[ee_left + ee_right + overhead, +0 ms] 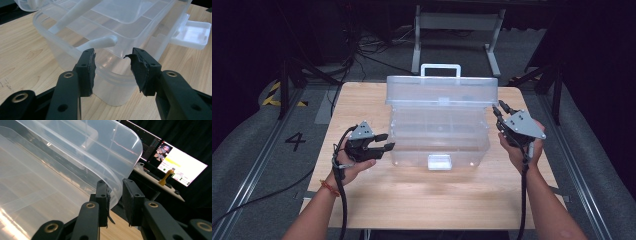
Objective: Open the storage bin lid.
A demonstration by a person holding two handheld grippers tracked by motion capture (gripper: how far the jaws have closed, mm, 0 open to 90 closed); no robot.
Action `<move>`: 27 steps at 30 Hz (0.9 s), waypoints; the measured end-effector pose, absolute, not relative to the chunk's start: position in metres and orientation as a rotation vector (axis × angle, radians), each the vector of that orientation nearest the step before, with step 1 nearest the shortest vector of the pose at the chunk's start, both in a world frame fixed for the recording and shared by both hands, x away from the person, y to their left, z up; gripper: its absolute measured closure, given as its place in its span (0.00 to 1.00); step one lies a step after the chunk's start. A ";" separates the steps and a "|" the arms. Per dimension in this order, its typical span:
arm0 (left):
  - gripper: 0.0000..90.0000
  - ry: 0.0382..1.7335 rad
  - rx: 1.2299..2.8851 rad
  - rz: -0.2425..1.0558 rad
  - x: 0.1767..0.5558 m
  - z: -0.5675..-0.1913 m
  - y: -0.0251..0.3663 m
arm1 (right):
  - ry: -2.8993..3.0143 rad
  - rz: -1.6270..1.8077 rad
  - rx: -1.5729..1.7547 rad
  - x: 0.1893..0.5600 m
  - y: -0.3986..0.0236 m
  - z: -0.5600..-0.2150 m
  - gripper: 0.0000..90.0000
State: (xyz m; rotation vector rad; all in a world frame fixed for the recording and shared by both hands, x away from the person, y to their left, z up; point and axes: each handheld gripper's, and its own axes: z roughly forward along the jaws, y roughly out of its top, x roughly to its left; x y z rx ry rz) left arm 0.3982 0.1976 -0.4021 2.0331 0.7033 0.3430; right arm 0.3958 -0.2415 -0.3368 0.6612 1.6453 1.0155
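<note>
The right gripper (504, 116) is standing at the right end of the clear plastic toolbox (439, 135), its jaws straddling the rounded corner of the raised lid (442, 90). In the right gripper view the jaws are sitting close together with the lid's edge (113, 187) passing between them; one pad seems to lie against the plastic while a gap shows at the other, so this is read as a loose, unclamped hold rather than a firm pinch. The left gripper (382, 141) is hovering just beside the box's left end, jaws parted and empty; in the left gripper view its pads (87, 72) are framing the near corner of the box wall (110, 82) without touching it.

The toolbox is resting at the middle of the wooden table (362, 200), lid swung up and back, white carrying handle (440, 67) on top, white front latch (439, 161) hanging open.

Handling, as judged: thin translucent walls and an apparently empty interior suggest a light box, so it is likely to slide on the table if pushed from one side. The lid is probably flexing under a pinch, and its smooth surface is offering little friction. The stiffer rolled rim, the lid's edge near a corner, or the handle are the better places to take hold, with the other gripper bracing the base.
</note>
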 end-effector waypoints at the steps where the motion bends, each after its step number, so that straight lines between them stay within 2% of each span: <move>1: 0.62 0.703 2.033 0.343 0.398 -0.402 0.198 | 1.645 1.016 0.661 0.396 -0.242 -0.337 0.81; 2: 0.62 0.700 2.035 0.341 0.398 -0.402 0.198 | 1.644 1.013 0.667 0.397 -0.241 -0.336 0.77; 10: 0.62 0.701 2.030 0.326 0.400 -0.403 0.198 | 1.653 1.005 0.692 0.414 -0.239 -0.335 0.77; 17: 0.62 0.705 2.051 0.334 0.404 -0.402 0.197 | 1.634 0.982 0.683 0.419 -0.237 -0.325 0.88; 27: 0.62 0.717 2.050 0.332 0.406 -0.404 0.196 | 1.624 0.935 0.679 0.436 -0.233 -0.314 0.91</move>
